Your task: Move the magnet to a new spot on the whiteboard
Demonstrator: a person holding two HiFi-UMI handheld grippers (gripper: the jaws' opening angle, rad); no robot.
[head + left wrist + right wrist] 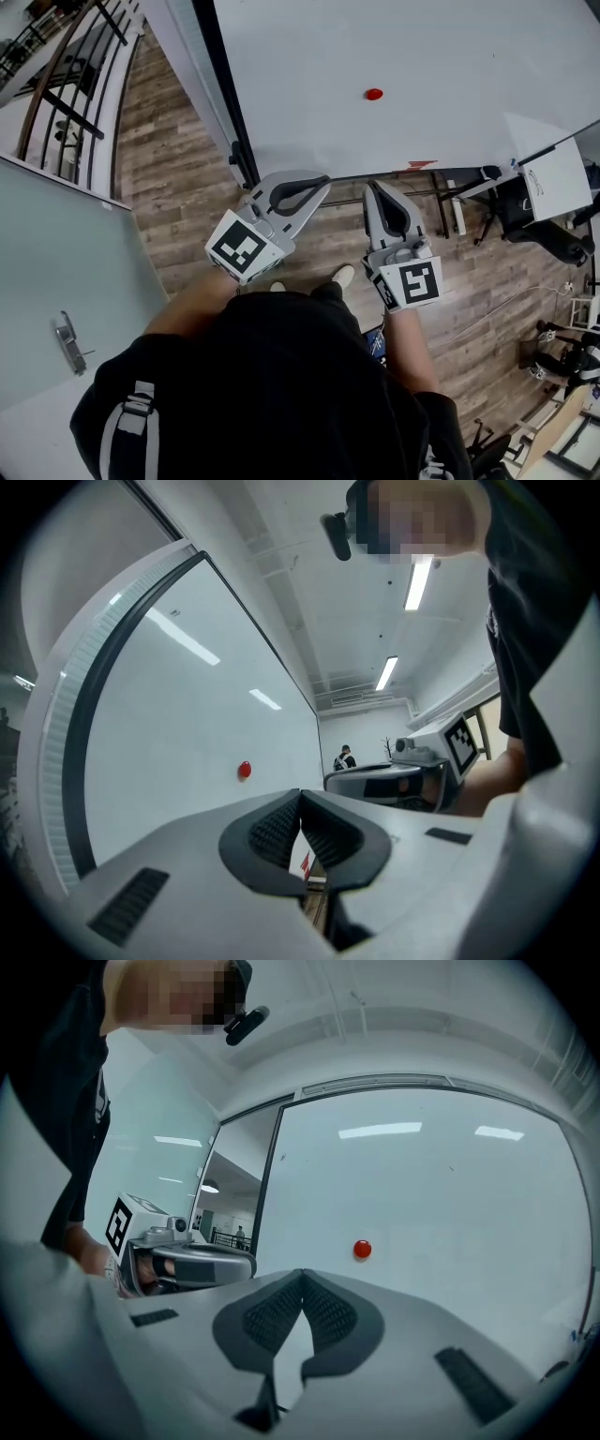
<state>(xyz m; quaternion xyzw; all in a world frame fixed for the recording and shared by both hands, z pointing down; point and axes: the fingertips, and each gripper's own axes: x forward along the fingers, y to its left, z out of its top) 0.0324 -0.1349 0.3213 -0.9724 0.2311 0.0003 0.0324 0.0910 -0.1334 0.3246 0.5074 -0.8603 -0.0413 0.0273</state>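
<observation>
A small round red magnet (374, 94) sticks to the big whiteboard (422, 56). It also shows as a red dot in the left gripper view (244, 770) and the right gripper view (362, 1249). My left gripper (323, 179) is held low in front of the board, shut, with nothing between its pads. Beside it my right gripper (374, 187) is also shut and empty, below the magnet and well short of it. In each gripper view the dark ribbed pads meet at the tip, on the left (299, 793) and on the right (302, 1272).
The whiteboard stands on a dark frame (225, 103) over a wooden floor (178, 187). A railing (66, 75) runs at the far left, a glass door with a handle (67, 339) nearer. Office chairs (539, 234) and cables lie at the right.
</observation>
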